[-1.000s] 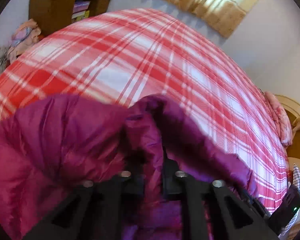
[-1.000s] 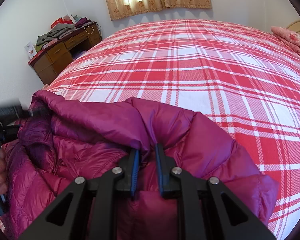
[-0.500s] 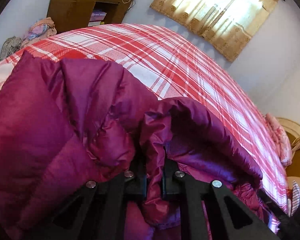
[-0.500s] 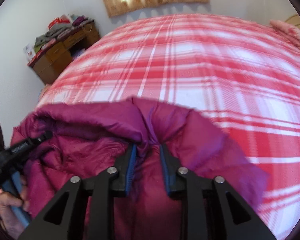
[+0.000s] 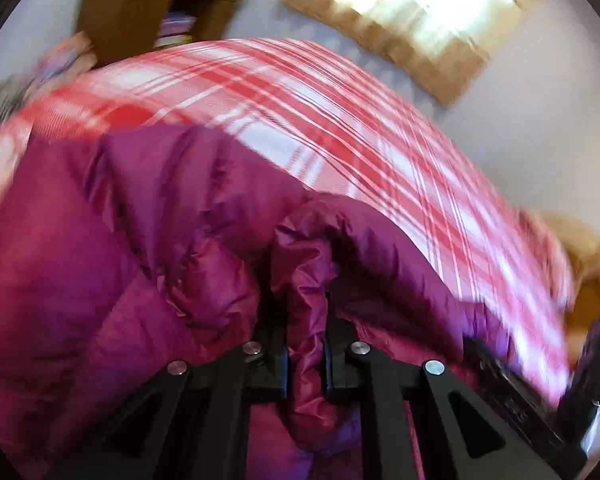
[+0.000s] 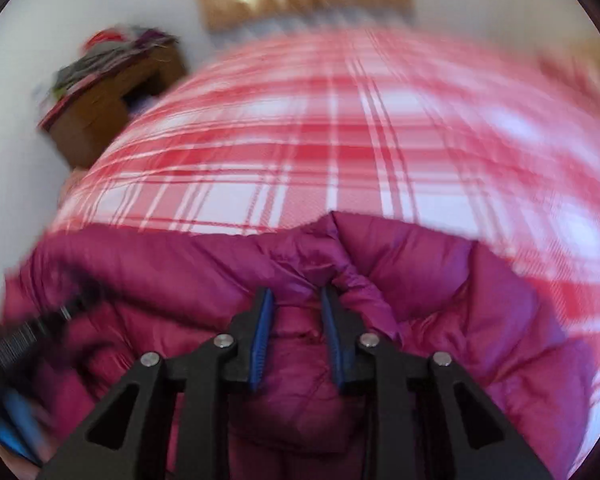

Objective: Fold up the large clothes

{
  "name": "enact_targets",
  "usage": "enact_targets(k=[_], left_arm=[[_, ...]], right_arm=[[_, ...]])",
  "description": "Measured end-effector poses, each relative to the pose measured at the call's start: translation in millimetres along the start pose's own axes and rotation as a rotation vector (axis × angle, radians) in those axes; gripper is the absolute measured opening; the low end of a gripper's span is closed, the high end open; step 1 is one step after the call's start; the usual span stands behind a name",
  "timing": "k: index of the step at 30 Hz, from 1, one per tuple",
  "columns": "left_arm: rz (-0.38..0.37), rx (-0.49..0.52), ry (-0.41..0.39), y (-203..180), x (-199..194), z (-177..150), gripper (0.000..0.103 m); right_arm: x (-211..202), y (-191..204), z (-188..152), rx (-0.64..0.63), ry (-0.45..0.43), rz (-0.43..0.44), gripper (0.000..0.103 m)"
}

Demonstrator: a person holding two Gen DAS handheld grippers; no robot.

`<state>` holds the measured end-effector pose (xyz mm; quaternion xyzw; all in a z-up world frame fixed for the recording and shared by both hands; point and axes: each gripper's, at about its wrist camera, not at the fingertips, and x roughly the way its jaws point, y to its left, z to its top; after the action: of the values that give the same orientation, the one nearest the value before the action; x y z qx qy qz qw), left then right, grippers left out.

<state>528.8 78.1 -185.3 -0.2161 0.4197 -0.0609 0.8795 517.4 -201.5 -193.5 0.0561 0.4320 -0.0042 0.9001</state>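
A puffy magenta jacket (image 5: 120,260) lies bunched at the near edge of a red and white plaid bed (image 5: 300,92). My left gripper (image 5: 306,320) is shut on a thick fold of its fabric, which bulges out between the fingers. In the right wrist view the jacket (image 6: 440,288) fills the foreground on the bed (image 6: 340,160). My right gripper (image 6: 296,292) has a gathered ridge of jacket between its blue pads, and its jaws are closing on it. The left gripper (image 6: 32,328) shows blurred at the left edge. The right gripper's body (image 5: 580,380) shows at the lower right.
A wooden desk (image 6: 100,120) piled with clothes stands against the wall left of the bed, also seen as a desk (image 5: 140,8). A curtained window (image 5: 400,12) is behind the bed. Pink bedding (image 5: 540,248) lies at the bed's far right.
The right gripper's jaws stand wider apart than a second ago, with jacket fabric still between them. Both views have shifted and blurred as the hands moved with the jacket. The left grip is unchanged.
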Motion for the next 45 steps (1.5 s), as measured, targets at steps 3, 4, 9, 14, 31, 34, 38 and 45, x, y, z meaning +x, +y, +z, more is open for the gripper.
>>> enact_targets(k=[3,4,9,14,31,34,38,45], left_arm=[[0.023,0.080,-0.053,-9.3,-37.6,6.9,0.019],[0.013,0.076,-0.075,-10.0,-47.8,9.5,0.025],[-0.033,0.121,-0.264,-47.5,-91.1,42.5,0.061],[0.075,0.286,-0.194,-92.0,-41.1,62.2,0.064],[0.241,0.275,-0.024,-39.8,42.5,10.4,0.075],[0.260,0.296,-0.015,-42.5,48.2,15.4,0.079],[0.303,0.332,-0.006,-50.0,45.8,14.1,0.080],[0.057,0.287,-0.093,-43.3,-74.4,-7.8,0.079]], right_arm=[[-0.6,-3.4,-0.8,0.006,-0.008,0.007,0.028],[-1.0,-2.4,-1.3,0.001,-0.011,0.001,0.028],[-0.3,3.2,-3.8,-0.024,-0.026,-0.027,0.028],[-1.3,-3.3,-3.7,0.001,-0.037,0.005,0.028],[-1.7,-10.1,-3.2,0.049,-0.044,0.073,0.031],[-0.3,-2.7,-2.3,0.016,-0.040,0.030,0.032],[0.5,0.1,-1.3,-0.006,-0.033,0.014,0.039],[-58.1,7.3,-3.1,-0.083,-0.084,0.060,0.063]])
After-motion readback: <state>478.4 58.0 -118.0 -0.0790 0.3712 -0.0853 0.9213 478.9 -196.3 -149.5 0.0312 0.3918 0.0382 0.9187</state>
